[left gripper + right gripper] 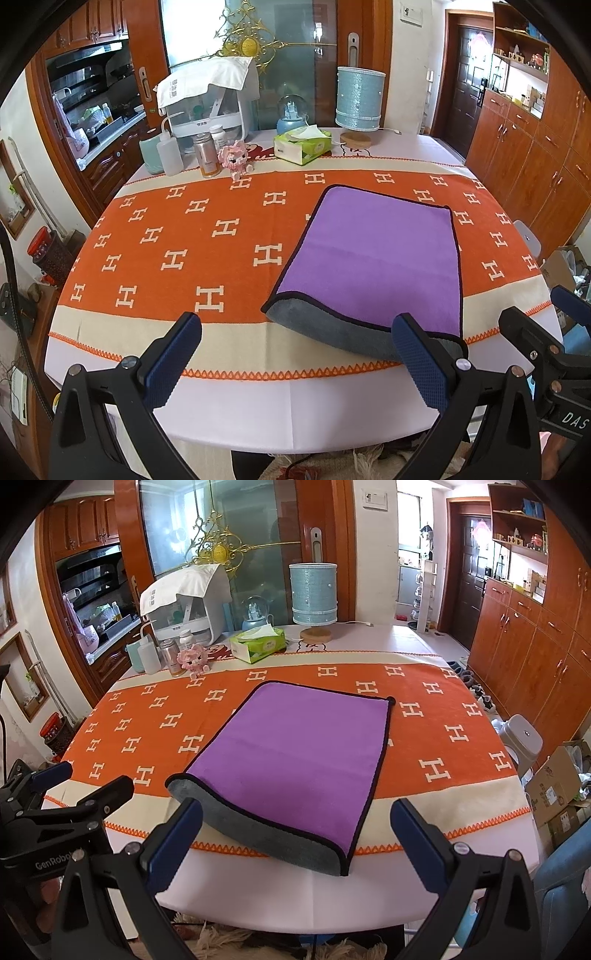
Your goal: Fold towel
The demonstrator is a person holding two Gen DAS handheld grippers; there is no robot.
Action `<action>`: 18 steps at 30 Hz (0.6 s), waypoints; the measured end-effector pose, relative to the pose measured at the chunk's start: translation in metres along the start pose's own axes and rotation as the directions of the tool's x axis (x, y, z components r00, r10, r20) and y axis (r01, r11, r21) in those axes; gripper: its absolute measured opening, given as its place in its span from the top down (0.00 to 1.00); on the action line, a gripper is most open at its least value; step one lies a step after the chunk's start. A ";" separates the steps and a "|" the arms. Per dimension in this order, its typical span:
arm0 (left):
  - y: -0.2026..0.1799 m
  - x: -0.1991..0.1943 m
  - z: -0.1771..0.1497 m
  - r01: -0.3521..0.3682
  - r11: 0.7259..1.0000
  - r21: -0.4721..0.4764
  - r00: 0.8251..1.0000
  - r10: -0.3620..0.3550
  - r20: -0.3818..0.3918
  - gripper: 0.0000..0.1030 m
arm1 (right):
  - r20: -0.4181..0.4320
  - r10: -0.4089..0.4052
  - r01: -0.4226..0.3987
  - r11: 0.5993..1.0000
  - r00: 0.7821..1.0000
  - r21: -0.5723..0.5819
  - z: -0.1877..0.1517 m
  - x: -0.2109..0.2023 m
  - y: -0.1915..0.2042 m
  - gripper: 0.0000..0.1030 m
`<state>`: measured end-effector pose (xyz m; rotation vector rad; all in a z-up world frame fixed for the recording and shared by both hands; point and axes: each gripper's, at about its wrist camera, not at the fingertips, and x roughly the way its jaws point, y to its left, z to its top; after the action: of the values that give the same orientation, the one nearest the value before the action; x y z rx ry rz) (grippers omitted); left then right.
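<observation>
**Taking the near corners cleanly before the fold**

The purple microfibre towel with grey underside and dark piped edge (295,753) lies flat on the orange-and-cream H-patterned cloth (177,236) that covers the counter (332,897). It sits toward the counter's near edge and, in the right wrist view, about midway along it. Its near hem is curled up and over, so a band of grey backing shows along the side closest to the tools.

The left tool (295,358) has its jaws spread wide and holds nothing. It hovers off the counter's near edge, with its right finger overlapping the towel's near right corner in its own view. Whether it touches the fabric I cannot tell. The right tool (295,842) is likewise spread wide and empty, and it frames the near hem between its fingers.

My judgement is that the step in hand is gripping the near hem.

- Each tool should take 1 near corner, so the 2 grips sit well apart.
- The jaws should close on the piped edge, which gives firmer purchase than the soft pile.
- The curled hem offers a raised lip, so a low approach should catch the towel alone and not the patterned cloth beneath.
- Uneven grips would likely skew the fold against the far hem.
</observation>
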<state>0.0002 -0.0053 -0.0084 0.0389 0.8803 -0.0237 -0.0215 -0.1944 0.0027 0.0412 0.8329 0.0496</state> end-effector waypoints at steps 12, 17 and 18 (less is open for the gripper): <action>-0.004 -0.004 -0.001 0.007 1.000 0.010 1.000 -0.007 0.002 0.01 | -0.004 -0.003 0.003 1.000 1.000 0.011 -0.003 -0.001 -0.003 0.01; -0.005 -0.008 0.000 0.033 0.999 0.017 0.999 -0.033 0.014 0.01 | -0.013 -0.011 0.011 1.000 1.000 0.022 -0.004 -0.001 -0.005 0.01; -0.005 -0.009 -0.001 0.039 0.999 0.021 0.999 -0.040 0.016 0.01 | -0.013 -0.010 0.011 1.000 1.000 0.022 -0.004 -0.001 -0.005 0.01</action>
<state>-0.0058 -0.0105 -0.0022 0.0406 0.8648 -0.0701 -0.0249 -0.1989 0.0005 0.0571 0.8470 0.0307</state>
